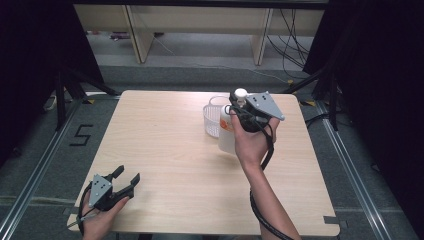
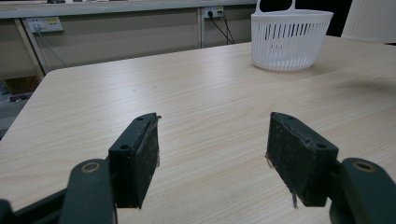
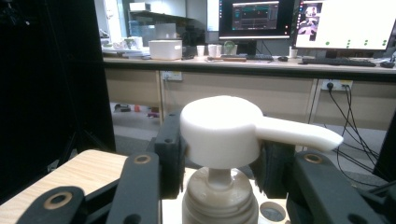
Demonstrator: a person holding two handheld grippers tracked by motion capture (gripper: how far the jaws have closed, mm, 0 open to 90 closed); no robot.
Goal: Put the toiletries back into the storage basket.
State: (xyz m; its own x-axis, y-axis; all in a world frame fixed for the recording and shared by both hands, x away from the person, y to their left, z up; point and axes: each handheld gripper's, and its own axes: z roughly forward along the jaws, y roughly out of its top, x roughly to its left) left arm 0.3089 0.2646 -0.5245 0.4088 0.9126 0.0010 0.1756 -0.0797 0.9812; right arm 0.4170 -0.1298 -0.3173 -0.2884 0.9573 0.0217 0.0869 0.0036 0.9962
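Table (image 1: pixel 165 150): pale wood-grain top with rounded corners, standing on a grey floor between dark curtains at left and right; the largest item recorded. Basket (image 1: pixel 212 120): white slotted plastic, with a handle loop on its far rim, stood on the far half of the table, right of centre; in the left gripper view it (image 2: pixel 289 39) sat at the far right of the tabletop. Pump bottle (image 1: pixel 227 132): white body with an orange label patch, upright, just to the right of the basket and on its near side, so close that contact between them could not be told; whether its base rested on the table could not be told either. Right tongs (image 1: pixel 239 106): held in the right hand (image 1: pixel 252 140) above the bottle, clamped on the bottle's top just below the pump head; in the right gripper view the two black jaws stood at either side of the white pump head (image 3: pixel 219 130), whose spout pointed to that view's right. Left tongs (image 1: pixel 125 179): held in the left hand (image 1: pixel 97 220) at the near left corner of the table, jaws apart with nothing between them, pads (image 2: pixel 144 158) over bare wood, well apart from the bottle and basket.
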